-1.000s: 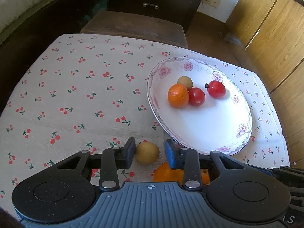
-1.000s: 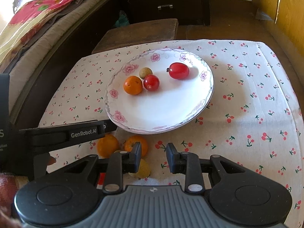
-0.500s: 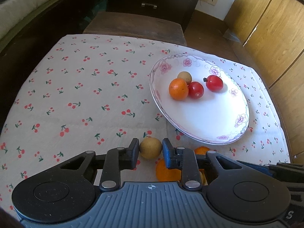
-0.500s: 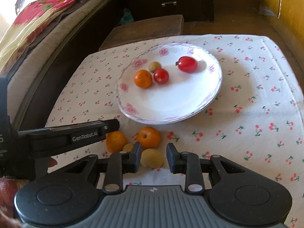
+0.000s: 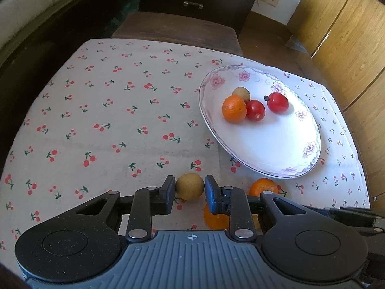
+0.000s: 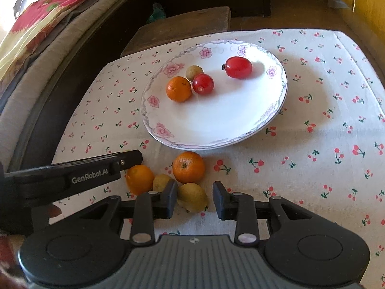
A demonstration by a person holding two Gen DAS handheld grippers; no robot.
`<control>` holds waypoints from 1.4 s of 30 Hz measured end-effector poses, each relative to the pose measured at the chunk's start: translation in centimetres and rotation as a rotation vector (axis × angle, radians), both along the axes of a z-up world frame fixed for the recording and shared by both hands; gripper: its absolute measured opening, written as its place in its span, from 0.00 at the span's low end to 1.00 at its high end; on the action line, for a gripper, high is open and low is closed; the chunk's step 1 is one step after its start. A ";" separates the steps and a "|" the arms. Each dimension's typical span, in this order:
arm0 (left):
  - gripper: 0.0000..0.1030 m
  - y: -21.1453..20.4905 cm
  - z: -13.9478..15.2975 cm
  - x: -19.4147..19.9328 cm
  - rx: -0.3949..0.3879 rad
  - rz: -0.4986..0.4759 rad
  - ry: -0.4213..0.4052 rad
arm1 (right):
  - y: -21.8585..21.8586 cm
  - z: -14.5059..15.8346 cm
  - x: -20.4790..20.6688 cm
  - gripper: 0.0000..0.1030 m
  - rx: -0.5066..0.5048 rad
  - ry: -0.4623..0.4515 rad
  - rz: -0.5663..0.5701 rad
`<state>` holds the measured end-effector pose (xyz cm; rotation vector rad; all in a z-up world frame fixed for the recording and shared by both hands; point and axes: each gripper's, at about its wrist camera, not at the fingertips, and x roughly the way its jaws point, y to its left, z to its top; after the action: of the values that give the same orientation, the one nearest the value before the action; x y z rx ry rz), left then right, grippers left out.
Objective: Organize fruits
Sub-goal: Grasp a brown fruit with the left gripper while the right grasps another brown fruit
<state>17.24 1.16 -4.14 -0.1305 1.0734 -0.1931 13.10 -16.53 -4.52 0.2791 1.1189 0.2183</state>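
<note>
Where left claw [image 5: 190, 193] sits, orange [image 5: 214, 218] half hidden.

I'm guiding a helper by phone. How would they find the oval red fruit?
Start at the flowered white plate on the cherry-print cloth. Three fruits huddle there: an orange, a round red fruit, a small tan one. The oval red fruit lies alone, dark stem showing.

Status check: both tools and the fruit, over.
Left tool just closed, shut on small round tan fruit. Right tool just opening, yellowish oval fruit loose between jaws. Round orange mandarin sits just ahead, before white floral plate.
</note>
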 end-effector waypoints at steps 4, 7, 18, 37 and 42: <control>0.34 0.0 -0.2 0.3 -0.005 0.005 0.009 | 0.2 0.2 0.0 0.33 -0.009 0.008 0.024; 0.34 -0.1 -0.2 0.2 -0.002 -0.001 0.006 | 0.6 0.3 -0.2 0.33 -0.027 0.004 0.050; 0.39 -0.2 -0.3 0.3 -0.010 0.003 0.004 | -0.2 -0.1 0.7 0.33 0.009 0.012 0.024; 0.39 -0.4 -0.3 0.6 -0.020 -0.002 0.004 | 0.9 0.0 0.6 0.34 -0.035 0.012 0.098; 0.40 -0.2 -0.3 0.6 -0.028 -0.001 0.007 | 0.8 0.1 0.2 0.34 -0.049 0.040 0.146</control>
<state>17.85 0.93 -4.45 -0.1558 1.0781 -0.2081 13.34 -15.78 -4.43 0.1583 1.1837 0.3152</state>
